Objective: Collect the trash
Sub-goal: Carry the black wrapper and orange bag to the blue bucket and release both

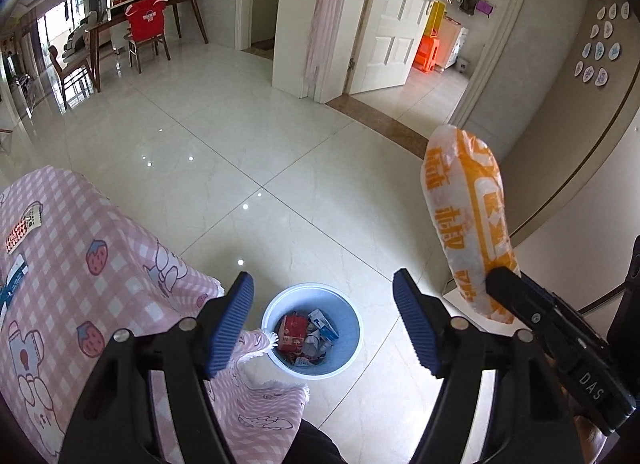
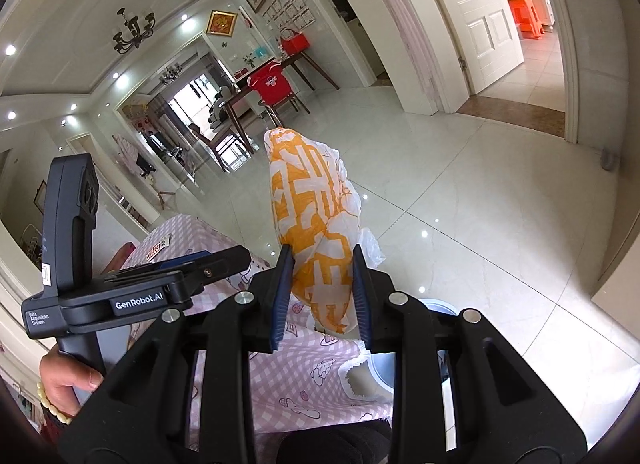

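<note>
A blue trash bin (image 1: 348,352) stands on the tiled floor beside the table, holding several crumpled wrappers, one of them red (image 1: 292,336). My left gripper (image 1: 323,292) is open and empty, hovering right above the bin. My right gripper (image 2: 322,264) is shut on an orange-and-white plastic bag (image 2: 308,199), held upright in the air. The bag also shows in the left wrist view (image 1: 468,219), to the right of the bin and above the floor. Only the bin's rim (image 2: 440,308) peeks out behind the right gripper.
A table with a pink checked cloth (image 1: 80,264) sits at the left, its fringe overhanging the bin's edge. A small printed packet (image 1: 24,227) and a blue-and-white wrapper (image 1: 12,280) lie on it. A dining table with a red-covered chair (image 1: 146,23) stands far back. Open doorways are at the right.
</note>
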### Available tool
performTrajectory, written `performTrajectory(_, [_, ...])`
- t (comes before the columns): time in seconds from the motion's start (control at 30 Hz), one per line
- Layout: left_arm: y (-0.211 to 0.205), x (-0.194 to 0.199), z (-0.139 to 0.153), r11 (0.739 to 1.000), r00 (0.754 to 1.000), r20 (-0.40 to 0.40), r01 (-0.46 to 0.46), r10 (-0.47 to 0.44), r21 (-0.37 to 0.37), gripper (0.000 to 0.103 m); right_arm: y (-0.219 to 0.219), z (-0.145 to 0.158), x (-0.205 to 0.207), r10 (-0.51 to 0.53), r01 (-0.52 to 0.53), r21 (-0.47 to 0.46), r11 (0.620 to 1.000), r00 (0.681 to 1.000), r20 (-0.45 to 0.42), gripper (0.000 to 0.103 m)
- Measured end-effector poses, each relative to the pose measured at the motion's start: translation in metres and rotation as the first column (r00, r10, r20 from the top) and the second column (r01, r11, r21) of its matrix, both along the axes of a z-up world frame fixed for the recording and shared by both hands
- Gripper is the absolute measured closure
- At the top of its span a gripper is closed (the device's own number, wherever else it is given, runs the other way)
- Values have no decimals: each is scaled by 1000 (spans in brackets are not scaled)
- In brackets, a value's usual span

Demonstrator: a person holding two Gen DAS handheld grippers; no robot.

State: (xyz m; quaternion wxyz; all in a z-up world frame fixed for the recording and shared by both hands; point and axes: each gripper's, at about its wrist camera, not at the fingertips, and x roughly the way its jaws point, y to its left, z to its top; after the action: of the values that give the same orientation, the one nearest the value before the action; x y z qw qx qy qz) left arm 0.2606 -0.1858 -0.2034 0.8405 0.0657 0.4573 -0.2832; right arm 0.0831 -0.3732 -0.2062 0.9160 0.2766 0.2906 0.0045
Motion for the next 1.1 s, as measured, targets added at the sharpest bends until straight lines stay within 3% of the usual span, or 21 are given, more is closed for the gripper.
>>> performTrajectory(0.43, [26, 5, 7, 998, 999, 12, -51, 51, -25, 32, 0, -2, 12, 22, -22, 4, 1000, 1000, -5, 74])
performTrajectory(0.53, [34, 7, 9, 997, 998, 21, -66, 66, -30, 30, 0, -5, 15, 26, -26, 10, 1000, 1000, 0, 69])
performTrajectory(0.57, [38, 8, 10, 997, 997, 24, -72, 73, -32, 30, -1, -6, 16, 25, -25, 10, 1000, 1000, 3, 62])
performTrajectory(0.6, [41, 9, 10, 996, 997, 27, -78, 79, -32, 30, -2, -8, 17, 20, -20, 11, 1000, 1000, 9, 42])
performTrajectory(0.67, [46, 12, 11, 996, 996, 27, -88, 89, -34, 30, -4, -13, 20, -3, 3, 6, 1000, 1000, -1, 33])
performTrajectory(0.97, [74, 17, 11, 991, 992, 20, -124, 125, -48, 30, 3, -18, 24, 24, -24, 15, 1000, 999, -38, 33])
performTrajectory(1.1, [95, 18, 15, 991, 990, 57, -129, 130, -19, 30, 20, -9, 32, 68, -68, -1, 998, 997, -37, 33])
